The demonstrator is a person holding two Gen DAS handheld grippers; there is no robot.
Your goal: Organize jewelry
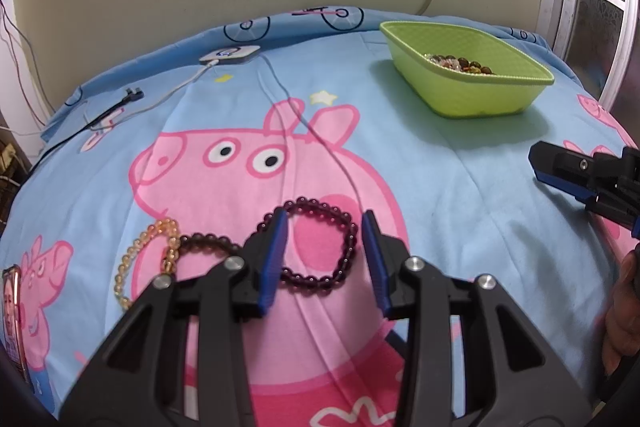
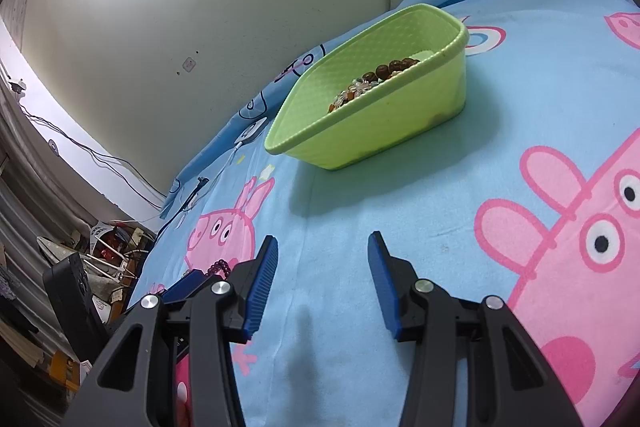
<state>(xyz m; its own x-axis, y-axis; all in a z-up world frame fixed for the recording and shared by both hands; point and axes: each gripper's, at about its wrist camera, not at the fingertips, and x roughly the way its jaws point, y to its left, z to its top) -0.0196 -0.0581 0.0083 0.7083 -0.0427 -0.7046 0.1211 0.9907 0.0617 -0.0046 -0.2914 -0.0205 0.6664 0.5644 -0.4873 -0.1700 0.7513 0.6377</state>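
Below, a bed (image 1: 460, 195) in a cartoon-pig sheet carries one green bin (image 1: 472, 95) already holding beads. Both grippers, left (image 1: 325, 217) and right (image 2: 323, 239), are spread open, empty. Three bracelets lie near: purple (image 1: 344, 227) between the left fingers, brown (image 1: 204, 241), amber (image 1: 136, 255). Closing on purple seems next.

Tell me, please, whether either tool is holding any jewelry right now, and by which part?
Nothing is held. The left tool is open over the dark purple bracelet; the right tool is open and empty.
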